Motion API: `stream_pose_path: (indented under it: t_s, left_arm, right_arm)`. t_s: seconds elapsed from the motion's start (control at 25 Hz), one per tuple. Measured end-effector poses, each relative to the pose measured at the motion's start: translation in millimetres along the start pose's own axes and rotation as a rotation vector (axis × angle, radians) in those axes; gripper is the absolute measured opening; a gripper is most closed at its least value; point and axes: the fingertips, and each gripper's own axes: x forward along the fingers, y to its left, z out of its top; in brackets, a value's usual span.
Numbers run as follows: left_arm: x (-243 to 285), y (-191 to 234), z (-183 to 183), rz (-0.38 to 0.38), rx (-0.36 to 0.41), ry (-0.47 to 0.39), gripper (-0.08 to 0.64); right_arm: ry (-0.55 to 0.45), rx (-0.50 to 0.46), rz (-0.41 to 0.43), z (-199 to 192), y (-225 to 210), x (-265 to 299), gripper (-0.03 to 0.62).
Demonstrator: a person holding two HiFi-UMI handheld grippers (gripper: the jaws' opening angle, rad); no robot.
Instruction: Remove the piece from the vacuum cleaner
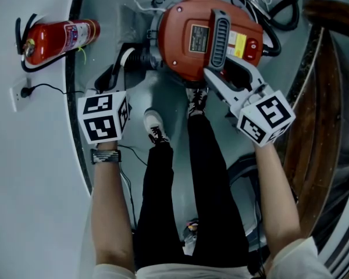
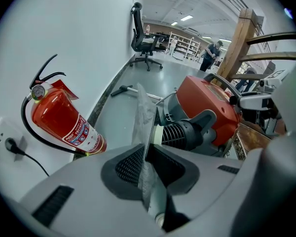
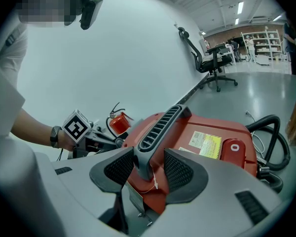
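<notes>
The red vacuum cleaner point(image 1: 192, 39) stands on the floor at the top centre, with a grey ribbed handle point(image 1: 219, 36) across its lid. My right gripper point(image 1: 212, 77) is shut on the near end of that handle point(image 3: 158, 127), one pad on each side. My left gripper point(image 1: 111, 79) points steeply down beside the black ribbed hose cuff point(image 2: 185, 132) on the cleaner's left side. A thin grey crinkled piece point(image 2: 144, 127) stands between its pads, which sit against both faces. Its lower end is hidden by the jaws.
A red fire extinguisher point(image 1: 61, 38) stands against the white wall on the left, near a wall socket point(image 1: 20, 92) with a plugged cable. Black hoses point(image 1: 267, 4) coil behind the cleaner. A wooden frame point(image 1: 314, 97) rises on the right. The person's shoes point(image 1: 154, 124) stand just before the cleaner.
</notes>
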Motion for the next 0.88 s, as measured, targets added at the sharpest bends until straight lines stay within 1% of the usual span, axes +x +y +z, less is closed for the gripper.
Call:
stream_pose_path:
  t_s: [0.2,0.44,0.88]
  left_arm:
    - [1.1,3.4,-0.1,0.002,0.008,0.000,0.060]
    - [-0.4,-1.0,-0.6,-0.028,0.025,-0.005,0.046]
    - [2.2,0.6,4.0,0.004,0.032,-0.002,0.046]
  right_arm:
    - [-0.003,-0.002,0.000,0.4,-0.2,0.2,0.204]
    - [-0.003,-0.004,-0.004,0.4,-0.5,-0.3,0.204]
    - [-0.005,-0.001,-0.006,0.4,-0.7,-0.2,0.204]
